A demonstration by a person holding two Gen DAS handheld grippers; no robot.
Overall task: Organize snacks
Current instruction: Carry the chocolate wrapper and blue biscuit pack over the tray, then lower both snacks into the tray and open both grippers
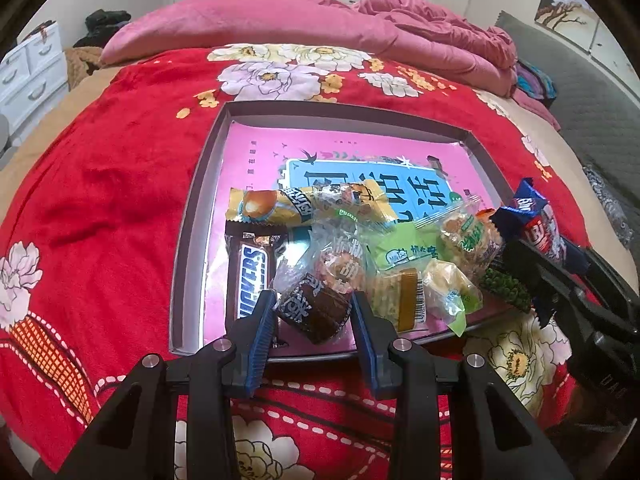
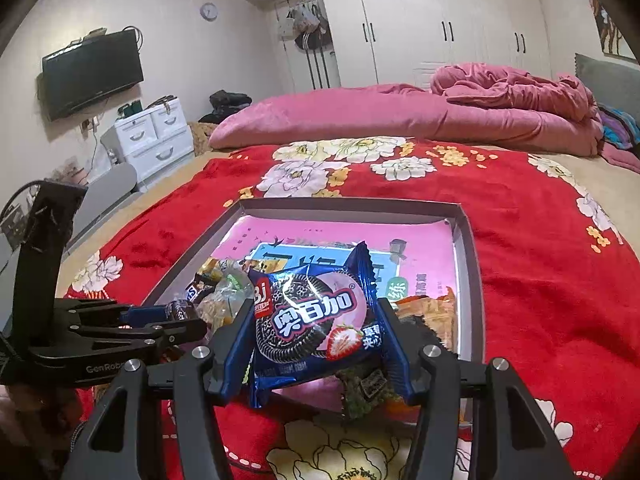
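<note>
A shallow grey box (image 1: 188, 216) with a pink printed sheet inside lies on the bed and holds a pile of snacks at its near end. My left gripper (image 1: 314, 302) is shut on a brown wrapped cake (image 1: 316, 312) over the box's near edge, beside a Snickers bar (image 1: 250, 276). My right gripper (image 2: 316, 316) is shut on a blue cookie packet (image 2: 316, 320) with a strawberry picture, held above the box's near right corner (image 2: 464, 280). That packet also shows at the right of the left wrist view (image 1: 536, 224).
The box sits on a red floral blanket (image 1: 120, 184). A pink quilt (image 1: 304, 20) lies bunched at the far end of the bed. White drawers (image 2: 156, 140) and a wall television (image 2: 92, 72) stand left of the bed. A green packet (image 2: 364, 392) lies under the right gripper.
</note>
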